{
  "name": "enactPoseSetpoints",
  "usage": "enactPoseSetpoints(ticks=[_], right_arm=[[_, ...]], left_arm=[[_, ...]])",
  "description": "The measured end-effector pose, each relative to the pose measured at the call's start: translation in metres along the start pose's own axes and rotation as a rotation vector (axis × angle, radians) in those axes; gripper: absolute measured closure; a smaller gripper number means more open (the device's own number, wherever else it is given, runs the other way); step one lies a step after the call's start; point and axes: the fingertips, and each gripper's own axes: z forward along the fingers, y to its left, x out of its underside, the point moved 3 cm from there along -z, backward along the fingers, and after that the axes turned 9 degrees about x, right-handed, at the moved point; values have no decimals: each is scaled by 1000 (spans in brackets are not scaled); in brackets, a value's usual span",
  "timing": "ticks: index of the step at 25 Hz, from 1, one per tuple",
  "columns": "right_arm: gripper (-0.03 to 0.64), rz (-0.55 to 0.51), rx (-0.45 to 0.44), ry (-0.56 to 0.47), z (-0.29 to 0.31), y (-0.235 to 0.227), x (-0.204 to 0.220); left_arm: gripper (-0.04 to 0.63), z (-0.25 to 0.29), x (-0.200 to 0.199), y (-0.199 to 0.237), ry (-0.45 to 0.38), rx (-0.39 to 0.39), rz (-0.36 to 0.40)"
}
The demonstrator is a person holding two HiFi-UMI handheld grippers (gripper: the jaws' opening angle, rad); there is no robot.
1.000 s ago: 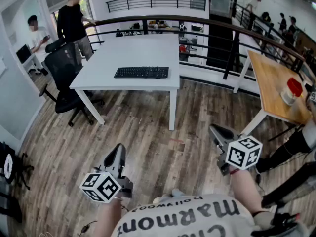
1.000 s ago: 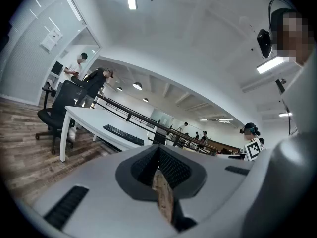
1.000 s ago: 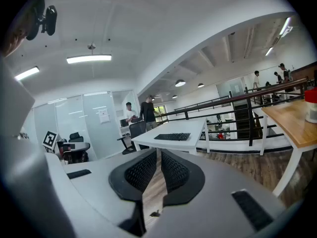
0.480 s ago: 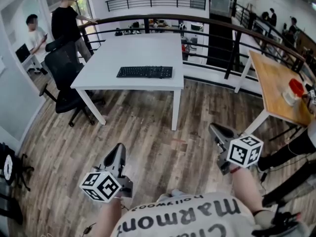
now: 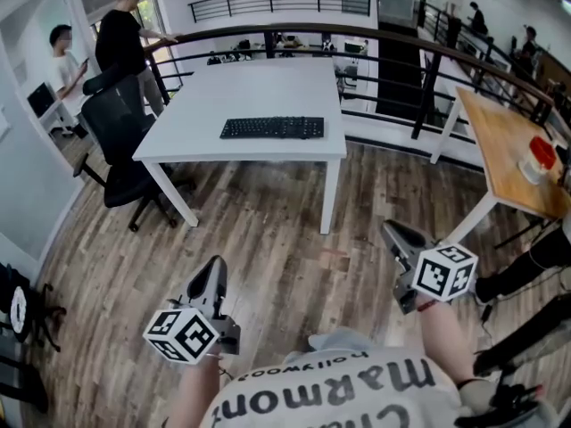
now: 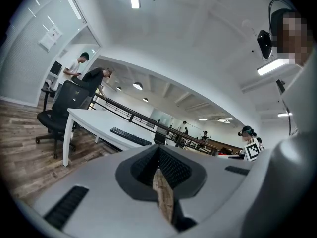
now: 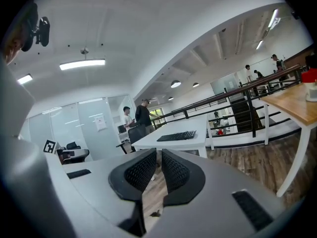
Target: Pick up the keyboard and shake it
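Across the whole lower half of the head view, just plank wood floor (image 5: pixel 259 239). Further out, got a big white desk (image 5: pixel 259 87) standing in front of a dark railing (image 5: pixel 393 47), well apart from both grippers. Off to the right, also seeing a wooden desk (image 5: pixel 500 150) with a red-capped container (image 5: pixel 539 155) on it. Just beside the white desk's left end, spotting a black office chair (image 5: pixel 120 132) and two people (image 5: pixel 125 34) standing behind it. Lying flat on the white desk near its front edge: black keyboard (image 5: pixel 272 128), nothing touching it. Shows up small and far off in both gripper views too, on that same desk. Down low, holding the left gripper (image 5: pixel 215 267) and right gripper (image 5: pixel 393 232) out over the floor, both aimed roughly toward the desk. Left fingers (image 6: pixel 173 167) pressed together at the tips, clamped on nothing. Right fingers (image 7: pixel 176 171) pretty much closed as well, only a thin slit between them, and nothing in it but floor.
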Motion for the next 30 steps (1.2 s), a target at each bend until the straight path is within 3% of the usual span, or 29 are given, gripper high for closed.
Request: enactPoseSetpoints(ticks=[5,8,18,30], right_arm=[[561,44,23,25,19,0,0],[561,12,35,39,38,-4,-6],[561,3,21,102,131,-32,-27],[561,-34,-107,113,259,-78,-91]], left_arm=[[594,5,3,23,28,-4,-51],[594,16,-4,33,17,-12,-64],[594,87,-22,76,16,-40,-84],[594,203,-63,114,-50,-83,-54]])
